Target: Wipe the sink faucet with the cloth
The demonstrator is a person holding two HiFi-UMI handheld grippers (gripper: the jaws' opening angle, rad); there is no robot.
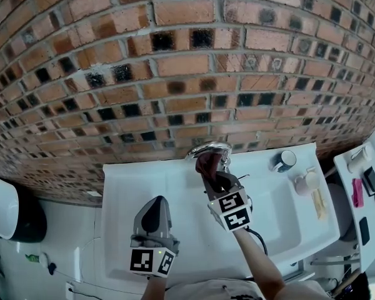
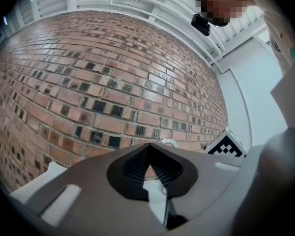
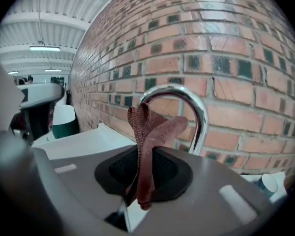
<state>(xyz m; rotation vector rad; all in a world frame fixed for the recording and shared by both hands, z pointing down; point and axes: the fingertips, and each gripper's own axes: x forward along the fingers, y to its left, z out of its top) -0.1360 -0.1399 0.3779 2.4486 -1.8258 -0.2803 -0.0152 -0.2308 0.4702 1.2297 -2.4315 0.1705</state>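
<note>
Right now the right tool (image 1: 212, 170) is clamped tight on the cloth (image 3: 148, 132), a limp reddish-brown strip bunched upright between its jaws, just in front of the curved chrome faucet (image 3: 199, 107). The left tool (image 2: 148, 154) hangs closed and empty, further back from the faucet, over the white sink (image 1: 137, 180). That cloth looks light and floppy; I'd guess it folds away unless pressed against the faucet. Gripped low on the bunch, it leaves a loose end to wrap round the slick, rigid chrome.
</note>
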